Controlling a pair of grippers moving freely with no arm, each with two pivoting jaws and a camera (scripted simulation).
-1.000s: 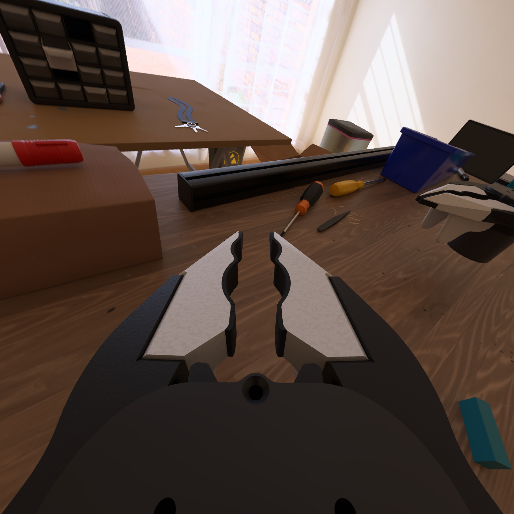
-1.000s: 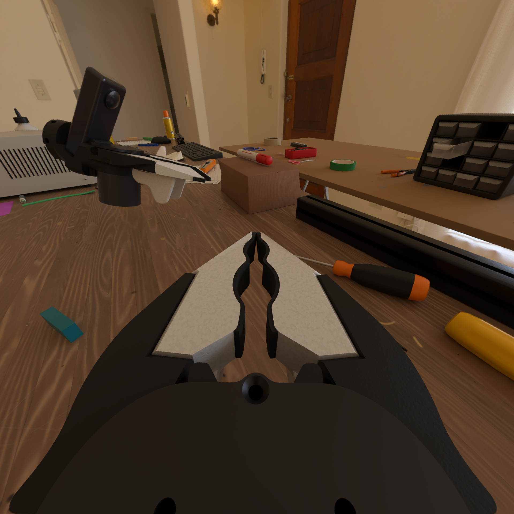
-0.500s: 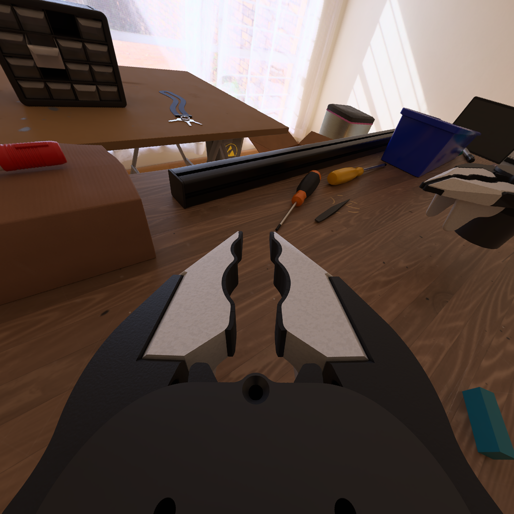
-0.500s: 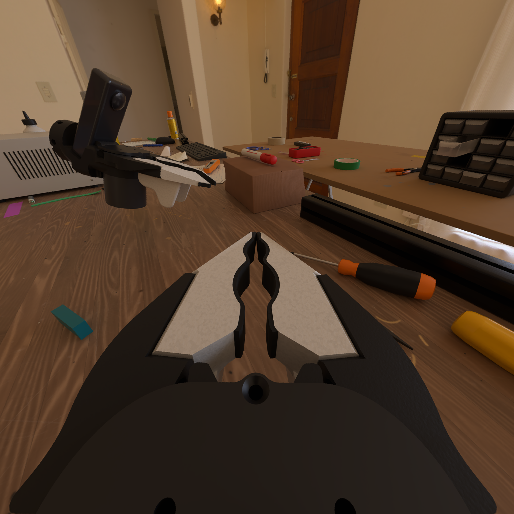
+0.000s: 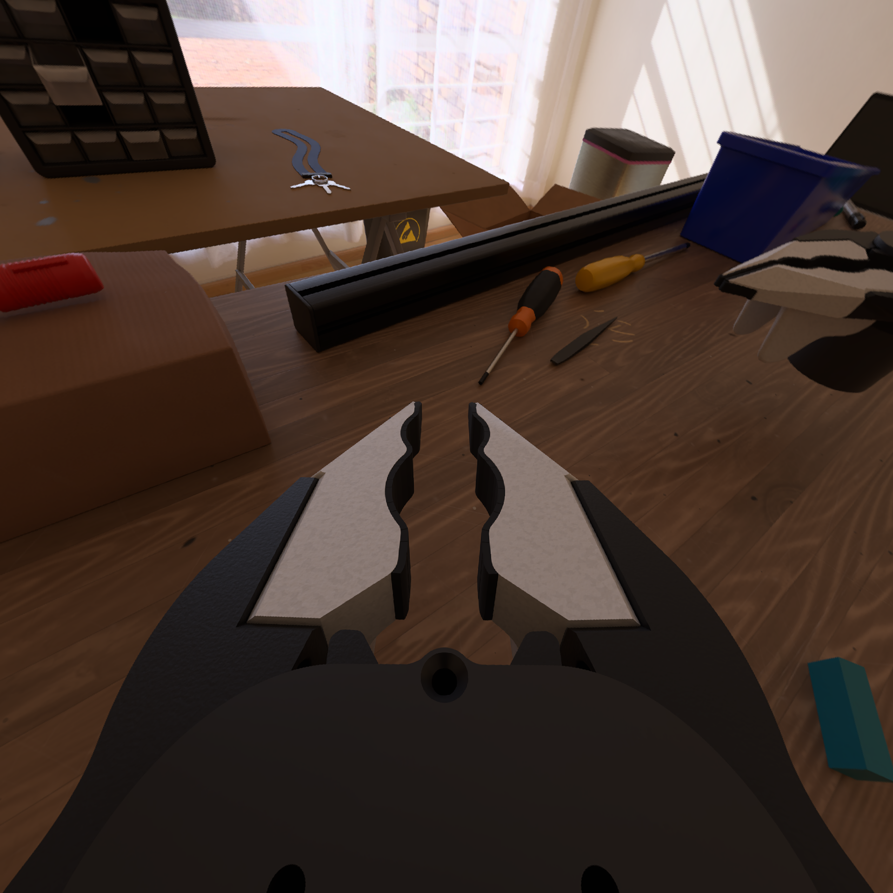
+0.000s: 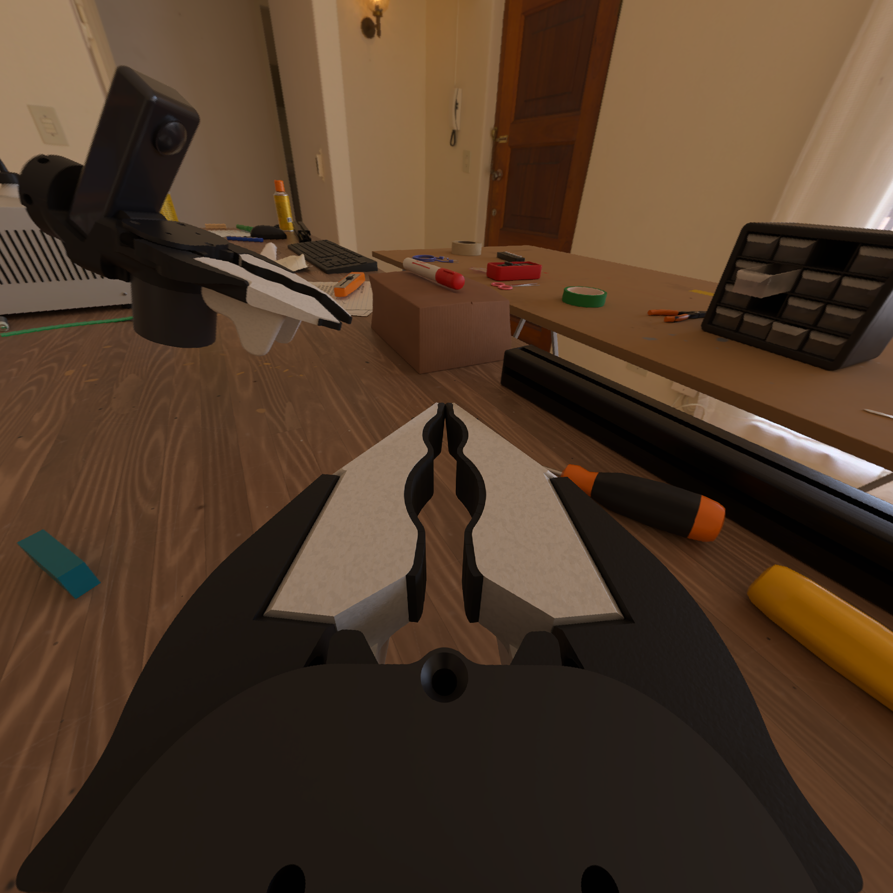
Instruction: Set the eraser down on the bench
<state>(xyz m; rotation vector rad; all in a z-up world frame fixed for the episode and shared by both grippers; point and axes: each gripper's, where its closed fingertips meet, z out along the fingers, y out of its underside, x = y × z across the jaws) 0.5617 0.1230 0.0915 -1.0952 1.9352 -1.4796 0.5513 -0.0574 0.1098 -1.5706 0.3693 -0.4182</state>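
The teal eraser (image 5: 853, 722) lies flat on the wooden bench (image 5: 676, 483), to the lower right of my left gripper (image 5: 444, 408). It also shows in the right wrist view (image 6: 58, 563) at the left. My left gripper is open and empty, above the bench. My right gripper (image 6: 444, 408) is shut and empty, fingertips touching. The right gripper shows in the left wrist view (image 5: 725, 285) at the right. The left gripper shows in the right wrist view (image 6: 333, 321) at the upper left.
A brown box (image 5: 111, 386) with a red marker (image 5: 46, 285) stands left. A long black rail (image 5: 483, 270), an orange-black screwdriver (image 5: 531, 309), a yellow-handled screwdriver (image 5: 609, 273), a black blade (image 5: 582, 340) and a blue bin (image 5: 773, 198) lie ahead. A drawer organiser (image 6: 802, 295) sits on a table.
My left gripper has drifted left and back, so the eraser sits slightly higher in its view. My right gripper has moved a little forward. Neither gripper's jaws have changed.
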